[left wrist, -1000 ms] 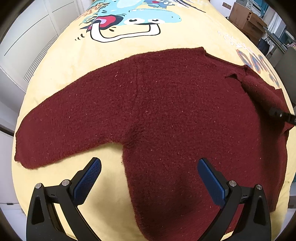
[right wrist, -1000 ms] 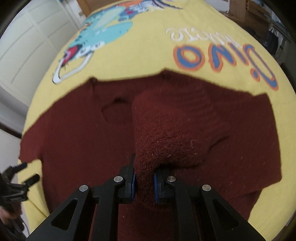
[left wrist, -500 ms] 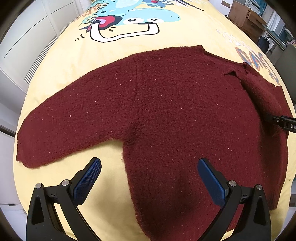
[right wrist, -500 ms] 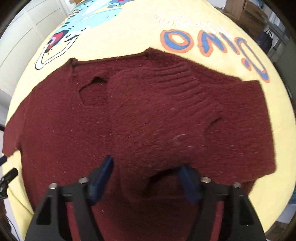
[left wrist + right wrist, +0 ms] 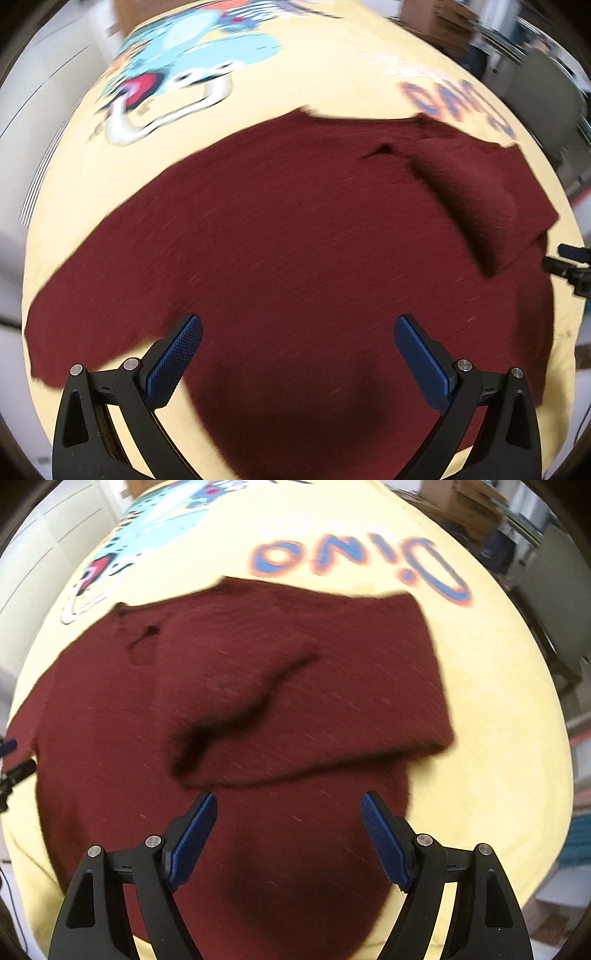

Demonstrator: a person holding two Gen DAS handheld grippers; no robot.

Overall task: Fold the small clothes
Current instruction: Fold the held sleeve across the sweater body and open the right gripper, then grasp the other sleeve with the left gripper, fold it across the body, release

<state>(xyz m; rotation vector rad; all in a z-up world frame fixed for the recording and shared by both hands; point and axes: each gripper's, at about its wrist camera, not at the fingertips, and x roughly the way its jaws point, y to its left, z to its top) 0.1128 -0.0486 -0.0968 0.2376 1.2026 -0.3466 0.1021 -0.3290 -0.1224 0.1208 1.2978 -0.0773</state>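
Note:
A dark red knit sweater (image 5: pixel 280 236) lies flat on a yellow cartoon-print cloth (image 5: pixel 332 62). Its right sleeve (image 5: pixel 476 206) is folded inward across the body; it also shows in the right wrist view (image 5: pixel 295 701). Its left sleeve (image 5: pixel 85 295) is spread out to the left. My left gripper (image 5: pixel 297 354) is open and empty above the sweater's lower body. My right gripper (image 5: pixel 288 834) is open and empty just below the folded sleeve (image 5: pixel 229 771). The right gripper's tips show at the right edge of the left wrist view (image 5: pixel 569 266).
The yellow cloth (image 5: pixel 498 664) carries a blue dinosaur print (image 5: pixel 192 48) at the back and "Dino" lettering (image 5: pixel 354 554). White cabinet doors (image 5: pixel 40 85) stand to the left. Wooden furniture (image 5: pixel 439 18) and a grey chair (image 5: pixel 543 88) are at the back right.
My right gripper opened, let go of the folded sleeve and drew back; the sleeve now lies across the body. My left gripper moved in over the sweater, staying open.

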